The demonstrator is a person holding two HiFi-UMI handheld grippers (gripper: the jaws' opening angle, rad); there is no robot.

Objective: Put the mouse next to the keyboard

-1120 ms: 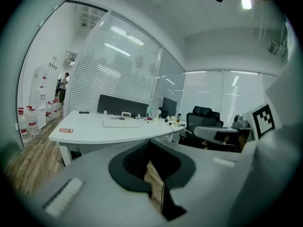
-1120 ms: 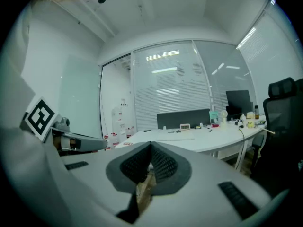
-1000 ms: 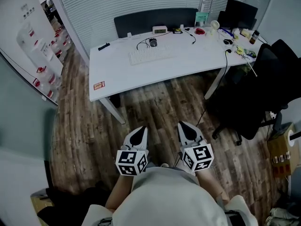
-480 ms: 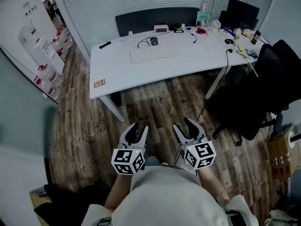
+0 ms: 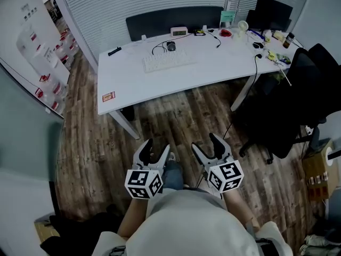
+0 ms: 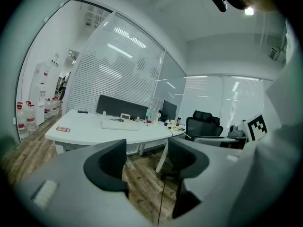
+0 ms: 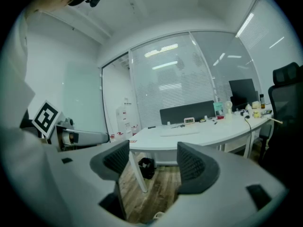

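Mouse (image 5: 171, 46) lay on the tabletop (image 5: 133, 84) just behind the keyboard (image 5: 162, 62). My left claw (image 5: 154, 149) and right claw (image 5: 208, 146), both empty, had just been opening wide, well short of the keyboard over the floor, probably to be ready for the reach.

I'm looking across the floor (image 5: 176, 121) at the surface (image 5: 133, 84). The keyboard (image 5: 162, 62) lies mid-surface, the mouse (image 5: 171, 46) just behind it. A card (image 5: 108, 96) sits near the front left corner. A chair (image 5: 298, 89) stands right of the surface.
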